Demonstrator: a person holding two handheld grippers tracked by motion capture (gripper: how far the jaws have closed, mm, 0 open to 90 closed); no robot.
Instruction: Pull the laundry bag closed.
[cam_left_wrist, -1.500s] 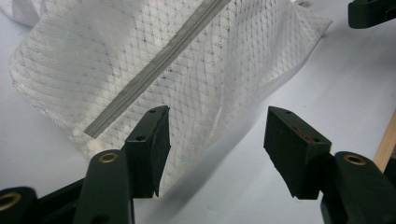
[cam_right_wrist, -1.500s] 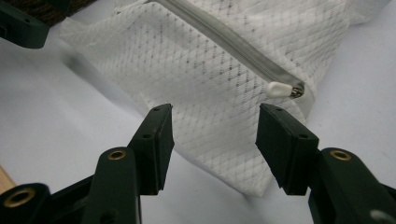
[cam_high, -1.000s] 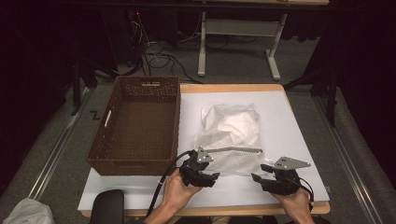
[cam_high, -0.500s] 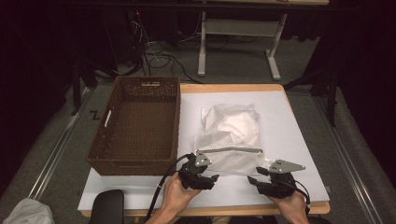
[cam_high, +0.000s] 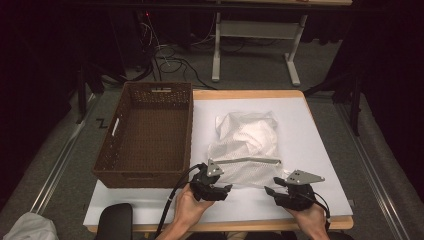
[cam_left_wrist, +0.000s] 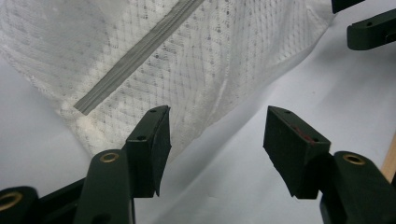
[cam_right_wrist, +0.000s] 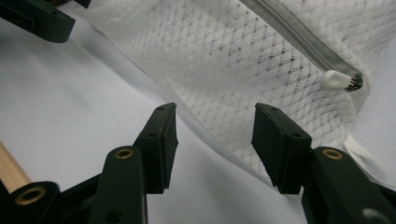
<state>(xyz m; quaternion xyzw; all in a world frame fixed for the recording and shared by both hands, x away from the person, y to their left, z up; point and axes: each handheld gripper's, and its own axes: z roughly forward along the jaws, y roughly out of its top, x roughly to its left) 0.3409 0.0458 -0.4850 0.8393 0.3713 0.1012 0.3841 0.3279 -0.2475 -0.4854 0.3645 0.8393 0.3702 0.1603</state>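
Far left, on the worktop (cam_high: 320, 150): brown woven basket (cam_high: 145, 135), upright, open top, dark inside, handle slot in the near-left wall.
Worktop surface: white sheet over a wooden top, wood edge showing at the far and near sides.
Centre of the worktop: white mesh bag (cam_high: 247, 145) lying flat and crumpled, just right of the basket and apart from it; grey zipper (cam_high: 250, 161) running across the near part of the bag.
Near-left edge: left hand-held gripper (cam_high: 220, 186), held in a hand, jaws spread, nothing between them; near-left corner of the mesh bag just beyond the left jaw in the left gripper view (cam_left_wrist: 212, 135); black cable trailing down toward the near edge.
Zipper end: white pull tab (cam_right_wrist: 337, 80) at the right end of the zipper, seen in the right gripper view.
Near-right edge: right hand-held gripper (cam_high: 275, 192), held in a hand, jaws spread but just closing a little; hem of the mesh bag lying between the jaws, pads (cam_right_wrist: 164, 144) not pressing on it.
Both grippers: side by side, well apart, pointed at the bag's near edge.
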